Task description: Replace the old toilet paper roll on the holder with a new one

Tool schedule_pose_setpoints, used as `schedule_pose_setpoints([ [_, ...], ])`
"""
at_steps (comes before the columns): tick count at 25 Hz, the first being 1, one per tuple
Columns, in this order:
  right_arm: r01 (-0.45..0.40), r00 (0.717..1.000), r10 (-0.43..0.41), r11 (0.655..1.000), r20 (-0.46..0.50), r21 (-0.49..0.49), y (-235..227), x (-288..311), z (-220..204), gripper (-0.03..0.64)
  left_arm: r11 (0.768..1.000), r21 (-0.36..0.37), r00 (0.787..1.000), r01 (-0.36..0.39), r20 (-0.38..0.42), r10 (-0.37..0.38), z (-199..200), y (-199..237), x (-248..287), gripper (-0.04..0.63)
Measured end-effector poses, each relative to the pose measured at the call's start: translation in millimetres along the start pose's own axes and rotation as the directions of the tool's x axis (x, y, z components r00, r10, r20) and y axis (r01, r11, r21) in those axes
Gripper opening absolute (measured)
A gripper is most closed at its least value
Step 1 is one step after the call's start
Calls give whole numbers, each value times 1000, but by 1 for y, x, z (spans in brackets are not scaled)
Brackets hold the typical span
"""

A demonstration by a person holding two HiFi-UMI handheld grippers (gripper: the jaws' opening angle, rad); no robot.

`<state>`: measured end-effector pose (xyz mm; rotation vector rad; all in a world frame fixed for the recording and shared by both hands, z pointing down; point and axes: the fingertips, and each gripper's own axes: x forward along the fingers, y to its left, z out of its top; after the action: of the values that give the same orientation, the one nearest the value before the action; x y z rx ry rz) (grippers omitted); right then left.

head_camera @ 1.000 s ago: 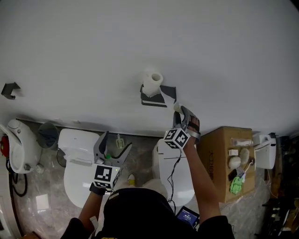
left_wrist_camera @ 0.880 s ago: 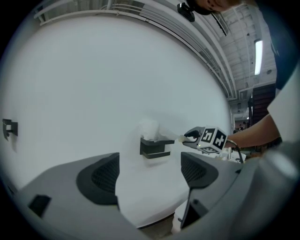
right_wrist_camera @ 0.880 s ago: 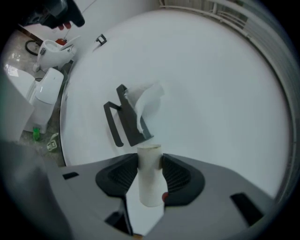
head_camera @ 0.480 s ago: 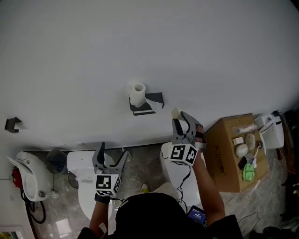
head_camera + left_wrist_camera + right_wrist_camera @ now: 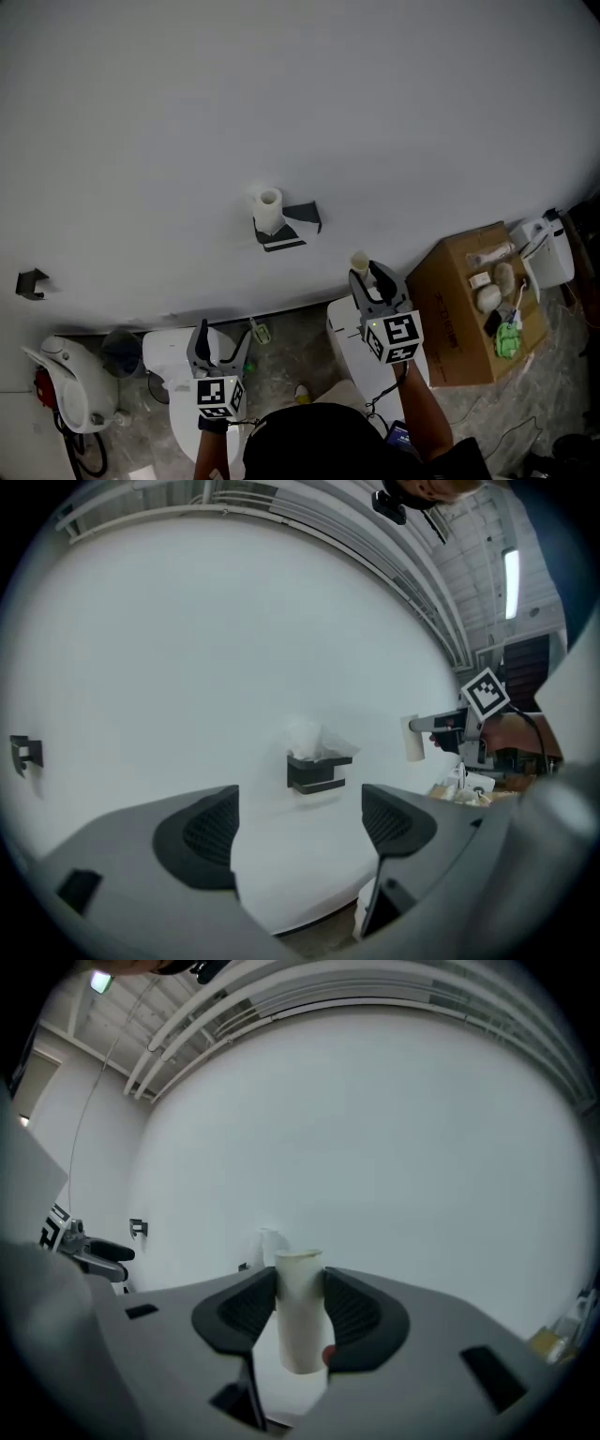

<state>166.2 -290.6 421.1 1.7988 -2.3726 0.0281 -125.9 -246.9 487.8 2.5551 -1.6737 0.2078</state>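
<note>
Two grippers. The right gripper (image 5: 364, 273) clamps the cardboard tube (image 5: 300, 1312) upright, lower right of the holder (image 5: 286, 229), likely the spent core. The left gripper (image 5: 300, 822) gapes empty below the holder, and a paper roll (image 5: 268, 208) stands on top.

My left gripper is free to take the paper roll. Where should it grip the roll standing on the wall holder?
The roll stands upright on the holder, hole up, with the wall close behind. It is probably best gripped across its round sides at mid-height, coming level from the front.
</note>
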Motion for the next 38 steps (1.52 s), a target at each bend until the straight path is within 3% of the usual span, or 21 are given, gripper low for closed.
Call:
schedule_pose_setpoints([
  [6, 43, 999, -43, 999, 27, 3, -20, -19, 10, 161, 999, -35, 1000, 8, 15, -7, -2, -4, 10, 416],
  [10, 43, 999, -43, 999, 17, -3, -18, -22, 8, 161, 994, -88, 988, 66, 145, -53, 18, -15, 36, 416],
  [12, 33, 999, -33, 999, 9, -8, -14, -23, 7, 161, 992, -75, 980, 99, 180, -84, 30, -24, 55, 416],
  [16, 23, 1000, -23, 1000, -2, -12, -10, -25, 3, 161, 988, 1, 969, 153, 194, -150, 52, -37, 109, 417],
  [21, 33, 999, -33, 999, -17, 1, -4, -40, -3, 161, 981, -22, 966, 193, 179, -186, 53, -37, 159, 426],
  [25, 82, 996, -81, 997, -37, 9, -25, -54, -7, 163, 977, -11, 964, 211, 167, -206, 55, -45, 193, 428],
  [30, 109, 992, -107, 994, -61, 28, -29, -59, -16, 163, 984, -10, 970, 177, 170, -173, 70, -36, 228, 433],
  [38, 88, 994, -85, 995, -64, 45, -21, -59, -22, 163, 990, 55, 979, 127, 152, -134, 82, -38, 262, 433],
])
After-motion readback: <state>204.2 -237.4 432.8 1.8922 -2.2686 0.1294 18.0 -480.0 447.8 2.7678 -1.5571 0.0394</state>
